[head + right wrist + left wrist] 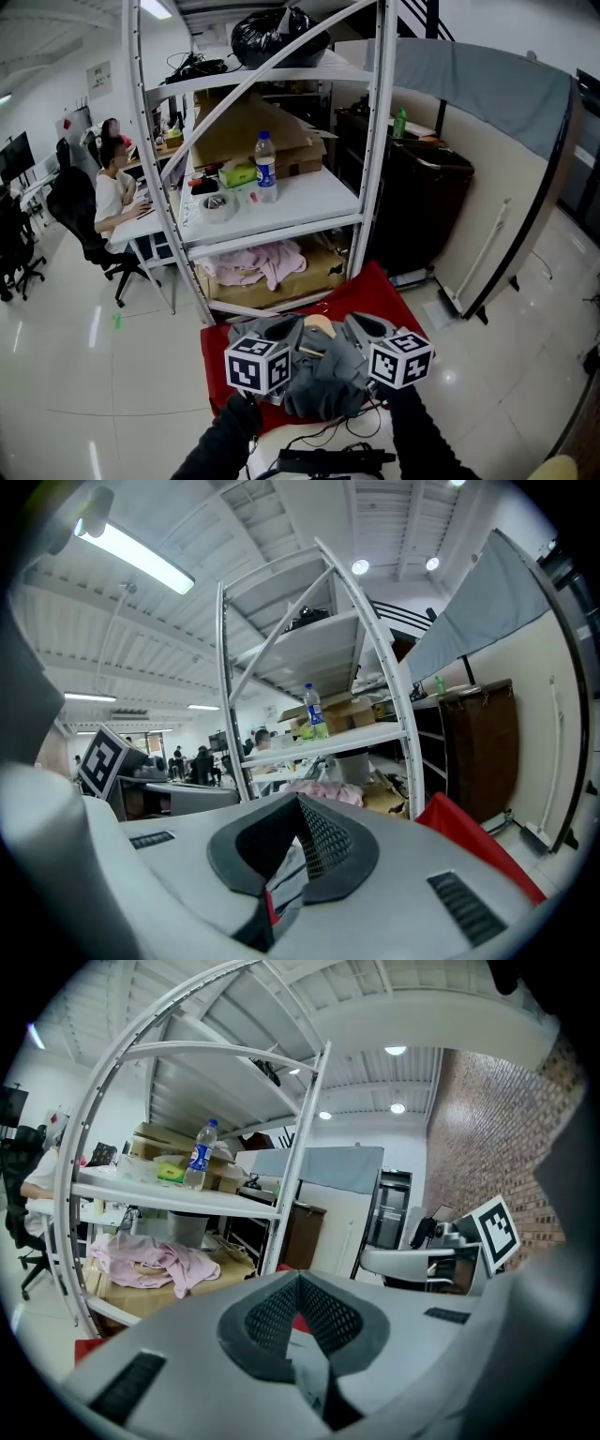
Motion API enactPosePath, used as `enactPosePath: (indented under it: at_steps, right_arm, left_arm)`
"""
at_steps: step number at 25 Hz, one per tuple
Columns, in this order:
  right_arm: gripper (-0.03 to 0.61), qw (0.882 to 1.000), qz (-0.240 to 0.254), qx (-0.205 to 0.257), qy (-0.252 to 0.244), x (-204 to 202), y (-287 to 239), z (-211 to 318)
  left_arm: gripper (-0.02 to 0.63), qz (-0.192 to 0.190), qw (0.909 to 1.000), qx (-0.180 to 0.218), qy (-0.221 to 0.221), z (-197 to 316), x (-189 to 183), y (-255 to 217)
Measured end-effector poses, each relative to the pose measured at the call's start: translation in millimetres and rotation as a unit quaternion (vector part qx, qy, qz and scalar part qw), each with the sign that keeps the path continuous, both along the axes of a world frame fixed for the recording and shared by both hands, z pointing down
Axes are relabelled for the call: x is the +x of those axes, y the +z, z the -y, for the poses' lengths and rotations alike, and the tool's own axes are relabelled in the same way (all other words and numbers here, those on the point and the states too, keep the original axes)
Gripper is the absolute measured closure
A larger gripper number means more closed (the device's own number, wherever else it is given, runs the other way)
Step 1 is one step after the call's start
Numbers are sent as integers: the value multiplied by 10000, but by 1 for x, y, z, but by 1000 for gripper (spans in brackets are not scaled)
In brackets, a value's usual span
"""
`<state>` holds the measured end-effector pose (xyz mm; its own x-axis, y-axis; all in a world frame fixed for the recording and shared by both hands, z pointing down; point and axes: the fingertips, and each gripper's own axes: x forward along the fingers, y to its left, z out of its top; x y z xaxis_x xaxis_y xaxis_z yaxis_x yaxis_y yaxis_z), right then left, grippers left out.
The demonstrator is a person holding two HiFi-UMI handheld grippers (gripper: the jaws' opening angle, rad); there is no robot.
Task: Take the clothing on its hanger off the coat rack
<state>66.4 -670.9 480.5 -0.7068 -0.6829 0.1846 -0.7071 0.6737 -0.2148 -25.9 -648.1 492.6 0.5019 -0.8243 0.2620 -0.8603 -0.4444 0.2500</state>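
1. Left gripper (300, 1279) first: we hold it low in front of us, and its own view shows its jaws together at the tips with nothing pinched between them.
2. Just to its right we see the grey clothing (323, 380) bunched in a heap between our two grippers. Pale wood of its hanger (319, 325) shows at the heap's far edge. The heap lies on a red surface (366, 286).
3. We hold the right gripper (298, 801) on the clothing's other side. Its jaws are likewise closed tip to tip, with nothing gripped.
4. Farther off on the left, we see a person (112, 187) seated at a desk.
5. Ahead of us stands a white shelving rack (370, 141). A roll of tape (217, 206) and a water bottle (266, 169) stand on its middle shelf. A pink cloth (262, 262) lies on cardboard on the shelf below, and a black bag (277, 33) sits on top.
6. To the rack's right we see a dark cabinet (422, 206) with a green bottle (400, 122) on it.
7. Farthest right, a partition (487, 89) with a grey top stands on the tiled floor.
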Motion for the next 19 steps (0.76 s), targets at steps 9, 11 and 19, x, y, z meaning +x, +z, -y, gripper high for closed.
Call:
enactPosePath:
  at_steps: [9, 11, 19]
  right_arm:
    - [604, 10000, 0, 3, -77, 0, 1, 4]
    - [604, 10000, 14, -10, -87, 0, 4, 5]
    - [604, 9999, 33, -70, -108, 2, 8, 11]
  left_arm:
    - [623, 29, 10000, -17, 45, 5, 1, 3]
    - [623, 52, 10000, -30, 60, 7, 1, 5]
    - [623, 80, 9999, -50, 101, 15, 4, 5]
